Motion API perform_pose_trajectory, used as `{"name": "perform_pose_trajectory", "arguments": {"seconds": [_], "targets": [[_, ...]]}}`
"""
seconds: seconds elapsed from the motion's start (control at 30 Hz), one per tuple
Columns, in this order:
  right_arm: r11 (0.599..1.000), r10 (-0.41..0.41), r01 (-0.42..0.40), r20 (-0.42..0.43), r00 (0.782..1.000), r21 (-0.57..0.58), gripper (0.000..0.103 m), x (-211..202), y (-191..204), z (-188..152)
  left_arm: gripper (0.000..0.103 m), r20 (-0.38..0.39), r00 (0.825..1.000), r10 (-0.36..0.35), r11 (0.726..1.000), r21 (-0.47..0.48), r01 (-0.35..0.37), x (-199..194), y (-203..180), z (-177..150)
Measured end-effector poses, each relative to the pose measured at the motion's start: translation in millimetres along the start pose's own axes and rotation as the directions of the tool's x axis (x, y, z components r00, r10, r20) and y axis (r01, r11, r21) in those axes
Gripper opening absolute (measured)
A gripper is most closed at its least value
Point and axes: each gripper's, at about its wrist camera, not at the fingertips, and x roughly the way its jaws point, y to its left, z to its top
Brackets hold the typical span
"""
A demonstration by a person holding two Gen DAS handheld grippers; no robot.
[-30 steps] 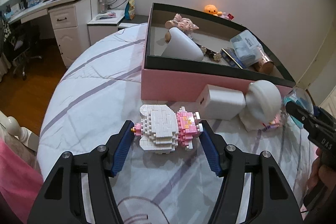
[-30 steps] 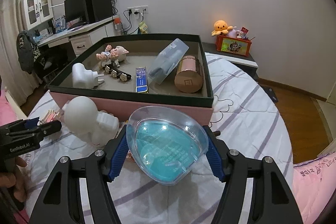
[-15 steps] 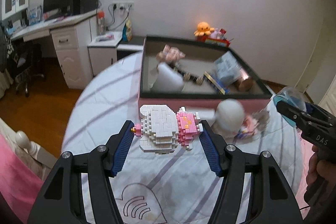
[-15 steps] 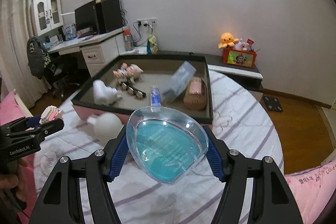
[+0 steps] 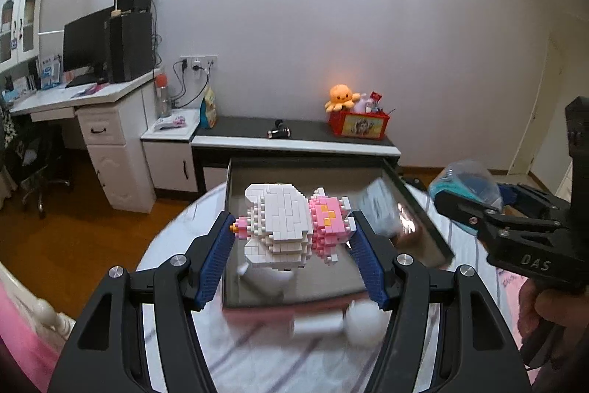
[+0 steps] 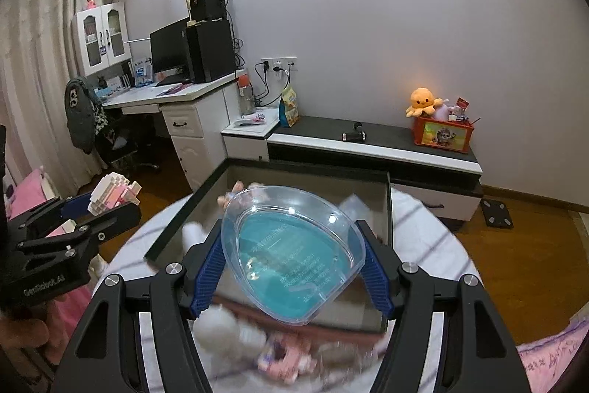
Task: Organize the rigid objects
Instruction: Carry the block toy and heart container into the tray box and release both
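Observation:
My left gripper (image 5: 292,247) is shut on a white and pink brick-built figure (image 5: 283,227) and holds it in the air above the open pink box (image 5: 423,227). My right gripper (image 6: 294,262) is shut on a clear plastic case with a blue inside (image 6: 294,256), also held above the box (image 6: 173,227). The right gripper with its case shows at the right of the left wrist view (image 5: 475,205). The left gripper with the figure shows at the left of the right wrist view (image 6: 106,201). Things inside the box are blurred.
A white round-headed figure (image 5: 362,323) (image 6: 217,323) and a white block (image 5: 316,323) lie on the striped bedding in front of the box. A pink toy (image 6: 291,354) lies there too. A low black-topped cabinet (image 5: 294,135) and a desk (image 5: 84,98) stand behind.
Both grippers have risen with their loads, from near the bedding to high above the box. The box now lies below and looks smaller.

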Motion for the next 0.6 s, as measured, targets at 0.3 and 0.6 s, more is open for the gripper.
{"name": "perform_pose_trajectory", "arguments": {"seconds": [0.3, 0.6], "targets": [[1.0, -0.016, 0.019, -0.098, 0.995, 0.025, 0.068, 69.3, -16.2, 12.6, 0.064, -0.033, 0.999, -0.005, 1.0, -0.01, 0.005, 52.5, -0.3, 20.1], [1.0, -0.013, 0.018, -0.19, 0.982, 0.024, 0.068, 114.3, -20.3, 4.1, 0.064, -0.11, 0.994, -0.015, 0.999, -0.037, 0.011, 102.7, 2.6, 10.6]]}}
